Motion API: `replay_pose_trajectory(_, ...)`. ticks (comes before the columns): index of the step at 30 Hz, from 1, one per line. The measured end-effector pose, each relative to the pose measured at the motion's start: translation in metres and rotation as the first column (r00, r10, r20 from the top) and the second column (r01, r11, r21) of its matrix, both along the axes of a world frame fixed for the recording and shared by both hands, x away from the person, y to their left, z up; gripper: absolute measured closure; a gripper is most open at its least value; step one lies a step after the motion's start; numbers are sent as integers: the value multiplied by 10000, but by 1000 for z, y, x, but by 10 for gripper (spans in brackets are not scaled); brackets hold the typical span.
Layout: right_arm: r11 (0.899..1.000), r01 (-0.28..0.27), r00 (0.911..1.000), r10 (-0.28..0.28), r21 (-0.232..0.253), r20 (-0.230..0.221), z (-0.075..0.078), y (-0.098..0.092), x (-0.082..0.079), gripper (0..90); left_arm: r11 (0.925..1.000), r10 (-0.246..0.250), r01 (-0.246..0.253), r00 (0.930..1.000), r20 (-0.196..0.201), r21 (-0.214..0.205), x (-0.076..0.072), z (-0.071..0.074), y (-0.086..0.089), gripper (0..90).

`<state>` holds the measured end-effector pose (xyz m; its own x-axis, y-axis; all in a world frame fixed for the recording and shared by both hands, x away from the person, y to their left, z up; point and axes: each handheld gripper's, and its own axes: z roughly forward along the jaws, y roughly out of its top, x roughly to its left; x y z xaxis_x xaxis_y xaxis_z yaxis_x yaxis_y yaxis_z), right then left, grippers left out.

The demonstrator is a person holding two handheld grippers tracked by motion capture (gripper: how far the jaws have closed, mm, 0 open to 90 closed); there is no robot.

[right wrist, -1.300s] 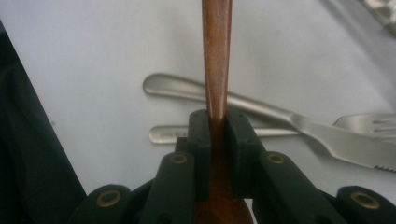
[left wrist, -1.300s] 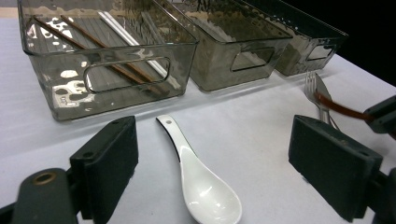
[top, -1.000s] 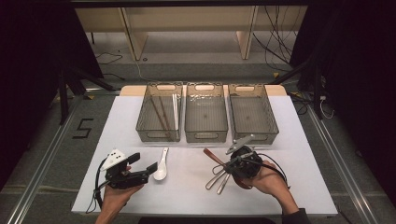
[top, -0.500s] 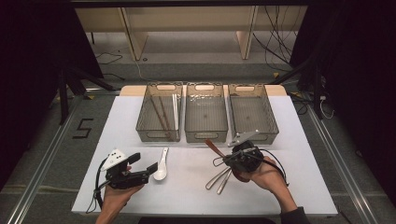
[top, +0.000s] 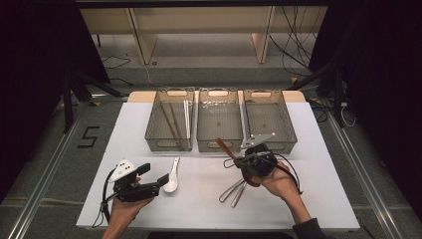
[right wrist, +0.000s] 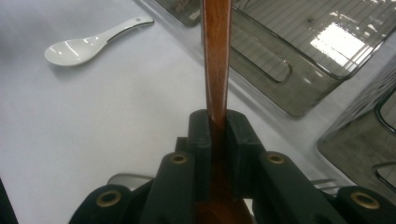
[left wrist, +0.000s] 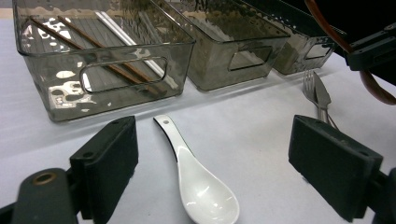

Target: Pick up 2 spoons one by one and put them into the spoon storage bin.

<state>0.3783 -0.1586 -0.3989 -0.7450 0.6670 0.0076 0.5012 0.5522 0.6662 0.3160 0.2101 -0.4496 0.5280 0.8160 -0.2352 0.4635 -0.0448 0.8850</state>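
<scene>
A brown wooden spoon (right wrist: 217, 56) is clamped by its handle in the right hand-held gripper (top: 247, 160), lifted above the bench (top: 199, 209) near the right front. Sorting appears to be in hand; a carry to one of the bins (top: 219, 144) is called for next. The left hand-held gripper (left wrist: 212, 158) is held wide open, empty, around the white spoon (left wrist: 198, 191) at the left front.

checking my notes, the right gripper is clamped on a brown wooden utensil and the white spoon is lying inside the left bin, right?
Not quite: the white spoon lies on the table in front of the left bin, as the high view shows. The right gripper is indeed clamped on the brown wooden utensil.
</scene>
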Motion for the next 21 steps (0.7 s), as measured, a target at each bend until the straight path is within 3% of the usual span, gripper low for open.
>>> replay_pose_trajectory(21, 9957, 788, 9964, -802, 489, 282, 8, -1, 29, 819, 10000, -15, 15, 10000, -13, 29, 0, -1, -1, 154)
